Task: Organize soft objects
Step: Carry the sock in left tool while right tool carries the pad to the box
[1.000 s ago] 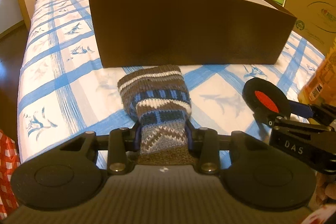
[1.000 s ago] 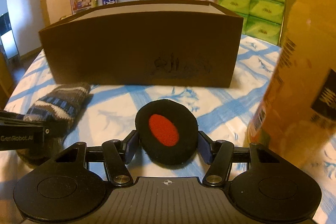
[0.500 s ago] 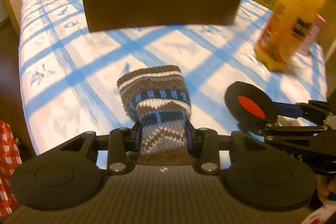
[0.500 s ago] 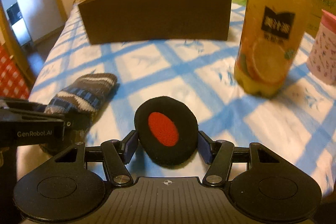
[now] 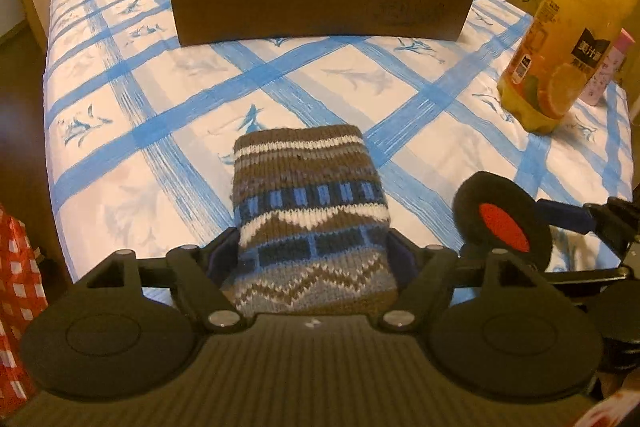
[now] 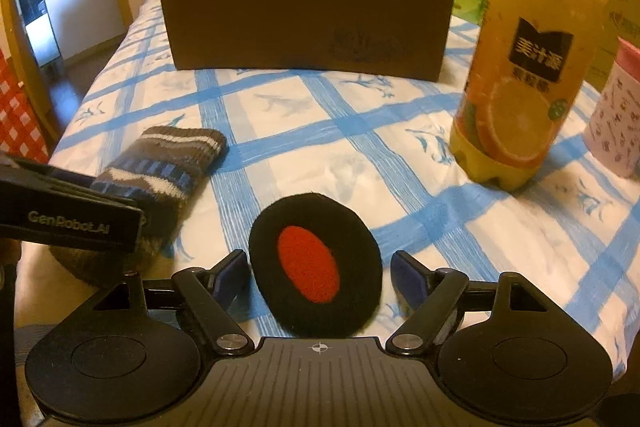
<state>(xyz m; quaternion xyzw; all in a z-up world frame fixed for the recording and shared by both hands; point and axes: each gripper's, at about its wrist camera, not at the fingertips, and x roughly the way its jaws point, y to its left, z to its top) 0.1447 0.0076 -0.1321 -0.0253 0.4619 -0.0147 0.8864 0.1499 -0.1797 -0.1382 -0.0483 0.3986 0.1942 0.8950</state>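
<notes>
Now both tongs, left and right, have just opened, leaving sock and black-red pad loose on the bed, well short of the box, so neither is stowed.

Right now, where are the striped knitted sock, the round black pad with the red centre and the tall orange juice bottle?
striped knitted sock (image 5: 308,203), left wrist view, middle of its blue band.
round black pad with the red centre (image 6: 308,269), right wrist view, red centre.
tall orange juice bottle (image 6: 536,55), right wrist view, dark label.
</notes>
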